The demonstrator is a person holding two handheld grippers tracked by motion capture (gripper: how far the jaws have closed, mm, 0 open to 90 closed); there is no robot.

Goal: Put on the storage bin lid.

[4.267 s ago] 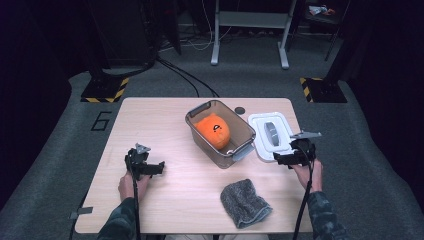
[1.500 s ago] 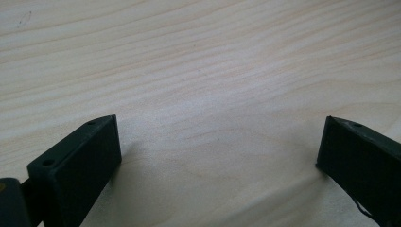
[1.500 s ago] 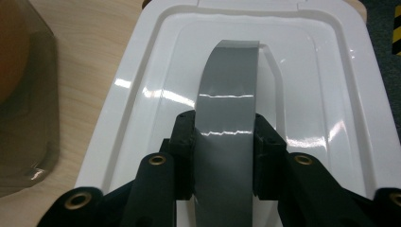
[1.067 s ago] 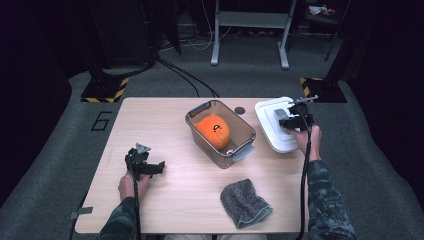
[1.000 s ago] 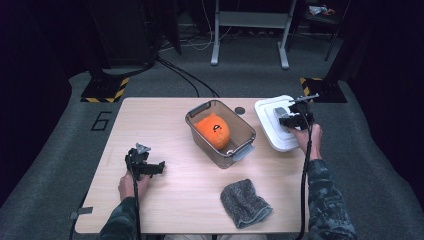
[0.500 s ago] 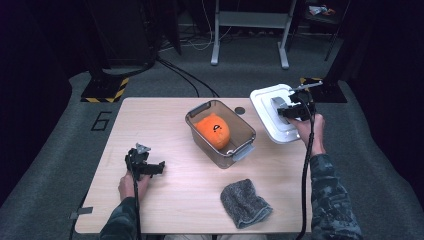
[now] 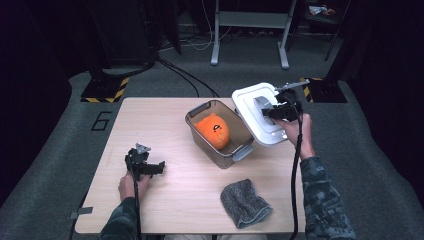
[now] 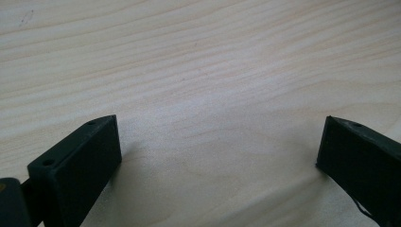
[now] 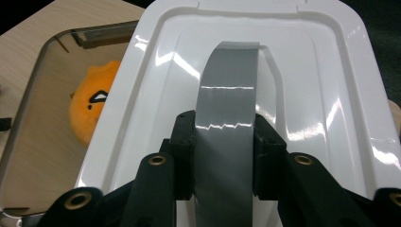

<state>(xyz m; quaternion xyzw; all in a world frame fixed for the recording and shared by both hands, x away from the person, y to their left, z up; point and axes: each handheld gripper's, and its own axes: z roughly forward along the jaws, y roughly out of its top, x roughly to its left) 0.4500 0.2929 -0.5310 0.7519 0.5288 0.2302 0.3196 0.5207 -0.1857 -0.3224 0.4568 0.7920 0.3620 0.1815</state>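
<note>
Lid (image 7: 260,112) of white plastic is held tilted in the air, just right of the clear box (image 7: 220,134) at the middle of the table (image 7: 165,200), gripped by its grey handle strip (image 9: 226,118) between the closed jaws of the right gripper (image 9: 226,156). For a good fit, the lid is best levelled, squared over the rim and lowered evenly above the orange toy (image 7: 212,131). The right forearm is stretched far and raised. The left gripper (image 8: 215,151) is rested near left, jaws wide, nothing held.

White lid (image 7: 260,112) now lifted, toward bin (image 7: 220,132).
</note>
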